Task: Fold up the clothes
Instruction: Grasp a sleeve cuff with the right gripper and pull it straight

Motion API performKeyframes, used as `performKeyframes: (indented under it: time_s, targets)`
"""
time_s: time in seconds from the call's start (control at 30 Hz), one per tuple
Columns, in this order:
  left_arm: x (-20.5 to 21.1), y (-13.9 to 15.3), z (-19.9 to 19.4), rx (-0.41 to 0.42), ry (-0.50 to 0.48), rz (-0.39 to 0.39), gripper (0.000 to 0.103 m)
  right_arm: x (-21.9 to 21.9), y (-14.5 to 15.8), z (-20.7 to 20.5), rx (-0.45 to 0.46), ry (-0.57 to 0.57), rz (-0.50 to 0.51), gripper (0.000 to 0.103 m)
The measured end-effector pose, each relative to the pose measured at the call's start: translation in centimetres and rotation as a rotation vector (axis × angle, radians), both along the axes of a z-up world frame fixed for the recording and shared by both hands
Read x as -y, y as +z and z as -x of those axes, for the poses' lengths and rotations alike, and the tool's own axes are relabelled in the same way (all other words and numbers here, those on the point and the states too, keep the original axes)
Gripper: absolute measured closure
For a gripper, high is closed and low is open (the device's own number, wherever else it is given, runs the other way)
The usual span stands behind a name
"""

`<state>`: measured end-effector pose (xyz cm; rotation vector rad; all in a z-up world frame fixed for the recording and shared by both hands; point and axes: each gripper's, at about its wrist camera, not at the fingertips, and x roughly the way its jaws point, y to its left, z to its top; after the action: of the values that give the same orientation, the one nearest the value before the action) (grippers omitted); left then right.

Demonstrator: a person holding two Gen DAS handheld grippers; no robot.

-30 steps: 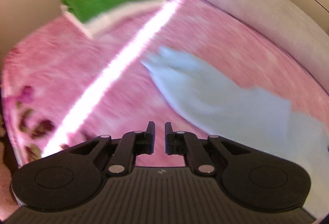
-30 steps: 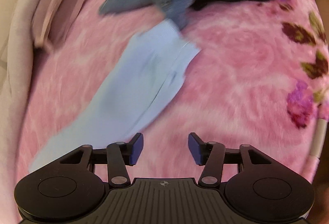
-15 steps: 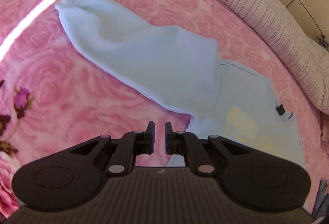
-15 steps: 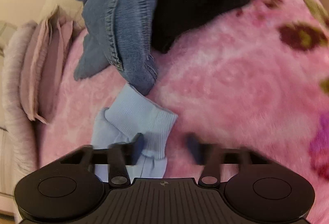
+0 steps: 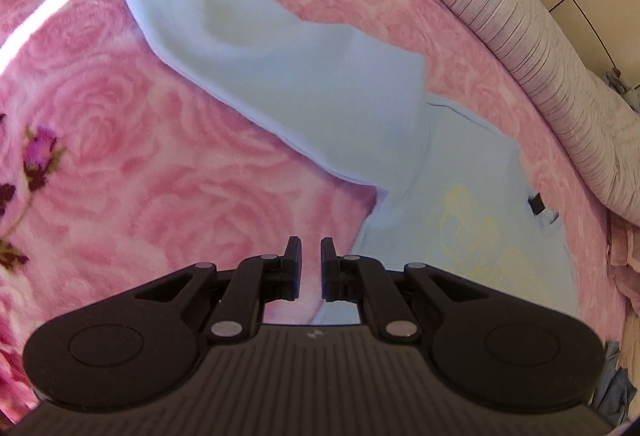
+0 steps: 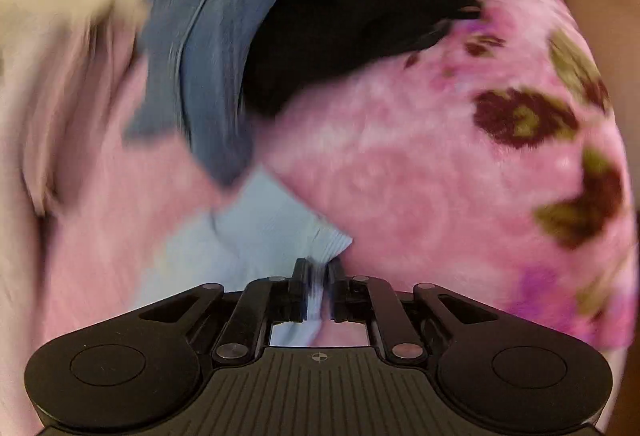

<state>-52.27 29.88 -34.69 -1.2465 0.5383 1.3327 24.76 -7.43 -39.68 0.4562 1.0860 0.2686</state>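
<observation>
My right hand-held gripper [image 6: 319, 276] is pinching the light blue top's cuff [image 6: 280, 220], jaws easing apart; my left hand-held gripper [image 5: 311, 256], nearly together and empty, is hovering beside its body [image 5: 460, 220], sleeve [image 5: 280, 76] stretching away across the bed [image 5: 140, 176].

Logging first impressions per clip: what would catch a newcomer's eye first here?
A pale blue top sprawls over the pink rose blanket, one sleeve folded across it, in the left wrist view. In the right wrist view, the right hand-held gripper has a ribbed blue cuff between its pads, with jeans heaped behind.

Pink blanket [image 5: 168, 164] – blue top [image 5: 304, 88], jeans [image 6: 216, 48].
</observation>
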Motion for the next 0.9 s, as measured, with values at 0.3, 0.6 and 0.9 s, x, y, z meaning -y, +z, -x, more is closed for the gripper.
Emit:
performKeyframes:
  time_s: [0.3,0.6,0.9]
  targets:
    - [-2.4,-0.2,7.3,0.072,0.183,-0.070,0.070,-1.5,3.9,4.8,0.041,0.044,0.099,0.047]
    - [-9.8,-1.9,17.8,0.043,0.491,-0.181,0.069,-2.5,2.3,17.5,-0.134,0.172,0.083,0.047]
    - [-12.1,0.3,16.5,-0.279,0.233,-0.384,0.096,-3.4,3.2,24.2,-0.131,0.198,0.131,0.047]
